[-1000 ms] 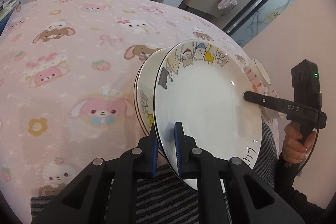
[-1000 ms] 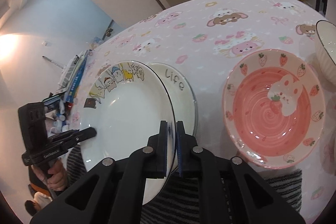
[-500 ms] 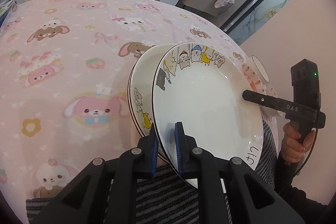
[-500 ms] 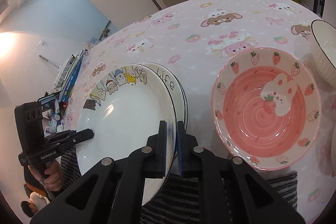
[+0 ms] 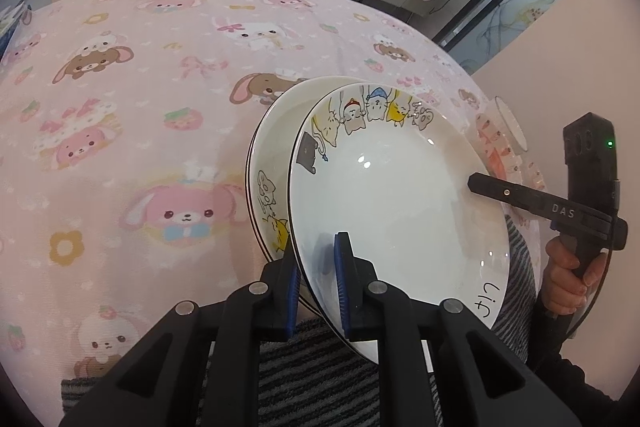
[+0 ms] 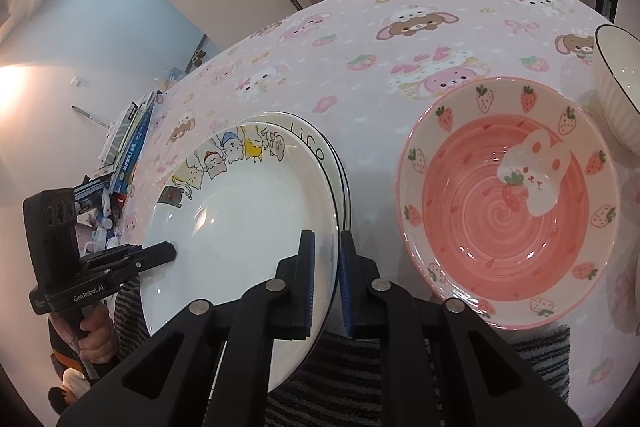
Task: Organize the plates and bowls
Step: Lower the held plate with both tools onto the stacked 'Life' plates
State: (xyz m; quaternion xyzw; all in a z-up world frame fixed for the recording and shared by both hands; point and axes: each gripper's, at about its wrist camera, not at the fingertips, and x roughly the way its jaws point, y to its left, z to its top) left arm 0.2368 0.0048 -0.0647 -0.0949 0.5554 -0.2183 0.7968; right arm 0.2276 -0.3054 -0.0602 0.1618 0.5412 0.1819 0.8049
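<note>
While pinched at opposite rims between left gripper and right gripper, sits low over second plate: cat plate, stiff, glazed, slippery, breakable; best gripped at rim, jaws narrow.

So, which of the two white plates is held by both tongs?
The upper white plate, with the cartoon cats along its rim. The left tongs and right tongs each pinch its edge. The lower white plate lies beneath it, not gripped.

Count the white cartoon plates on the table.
2: the cat-rimmed plate, gripped at opposite edges by both grippers, and a lettered plate directly under it. More could hide beneath.
</note>
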